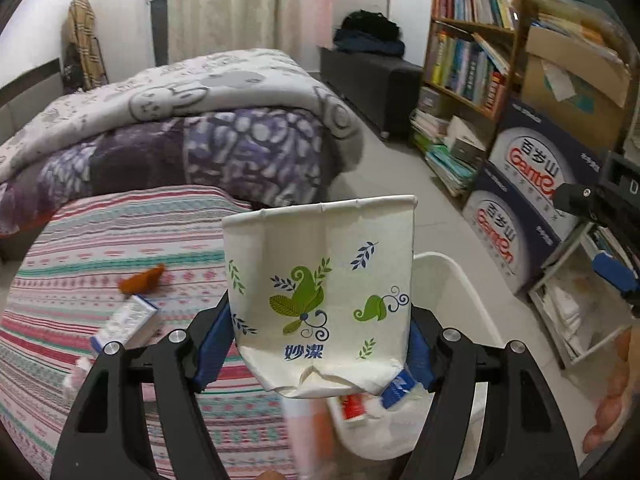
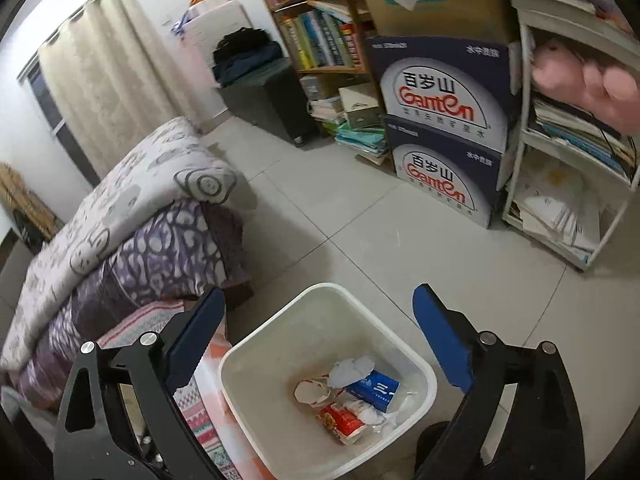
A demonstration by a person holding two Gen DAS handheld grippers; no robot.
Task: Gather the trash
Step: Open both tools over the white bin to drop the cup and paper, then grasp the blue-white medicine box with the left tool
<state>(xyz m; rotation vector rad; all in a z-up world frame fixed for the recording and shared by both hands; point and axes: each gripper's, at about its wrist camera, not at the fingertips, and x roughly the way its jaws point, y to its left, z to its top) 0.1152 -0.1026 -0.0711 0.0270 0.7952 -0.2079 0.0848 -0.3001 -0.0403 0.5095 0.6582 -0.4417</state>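
Note:
My left gripper (image 1: 320, 346) is shut on a squashed white paper cup (image 1: 320, 280) with green leaf print, its blue pads pressing both sides. The cup hangs over the edge of the bed, beside the white bin (image 1: 456, 276). A blurred pink-orange shape (image 1: 308, 432) shows just below the cup. My right gripper (image 2: 320, 298) stands open above the white bin (image 2: 280, 344) with nothing between its fingers. Inside the bin lie a blue box (image 2: 374, 390), a red wrapper (image 2: 340, 420) and crumpled white paper (image 2: 352, 368). On the striped bed sheet (image 1: 100, 240) lie an orange scrap (image 1: 142, 280) and a small white-and-blue box (image 1: 124, 324).
Folded quilts (image 1: 192, 120) are piled at the far end of the bed. Stacked water cartons (image 2: 440, 136), a bookshelf (image 2: 320, 36) and a white rack (image 2: 568, 200) line the right wall. Tiled floor (image 2: 360, 216) lies between the bed and the shelves. A blurred hand (image 2: 588, 84) shows at upper right.

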